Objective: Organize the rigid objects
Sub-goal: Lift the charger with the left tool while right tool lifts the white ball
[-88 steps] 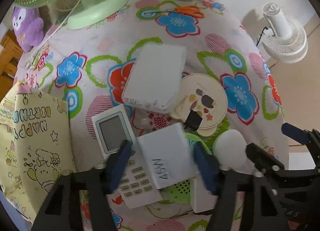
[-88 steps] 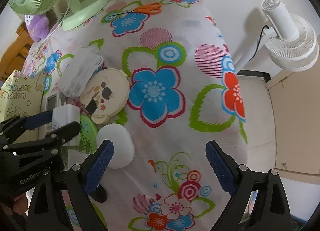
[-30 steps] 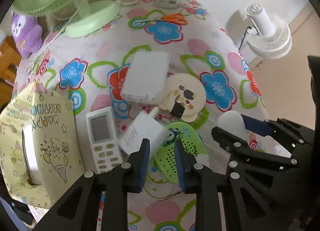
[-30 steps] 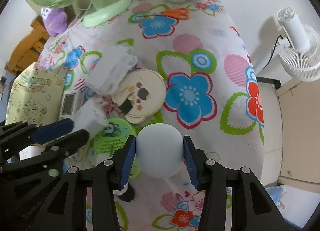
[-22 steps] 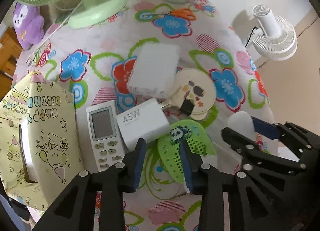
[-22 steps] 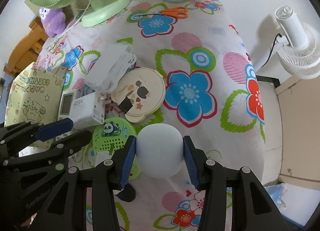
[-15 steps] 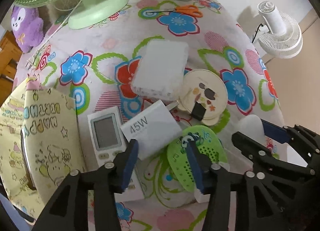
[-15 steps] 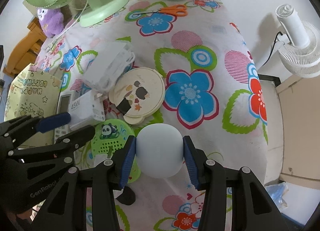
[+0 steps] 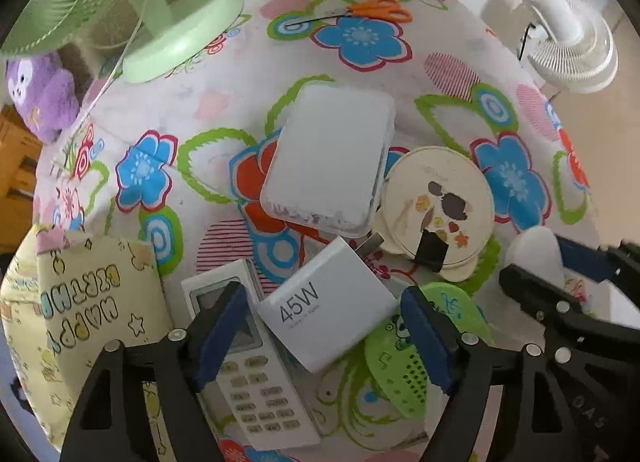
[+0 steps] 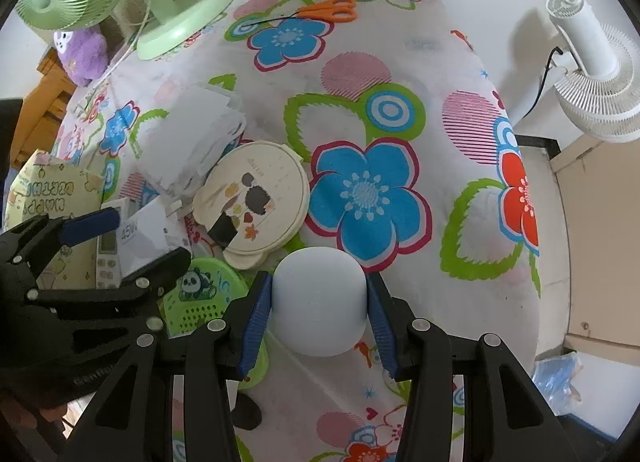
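The left gripper is spreading its jaws around a smooth white charger block, pads clear of it. A remote lies at nine o'clock, a perforated green lid at three, a round cream lid at one. The right gripper clamps a matte white dome over the floral cloth

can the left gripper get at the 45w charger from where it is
Probably yes. The left gripper hangs over the charger, its jaws opening with the charger between them untouched. Nothing lies on top, though the remote crowds one side.
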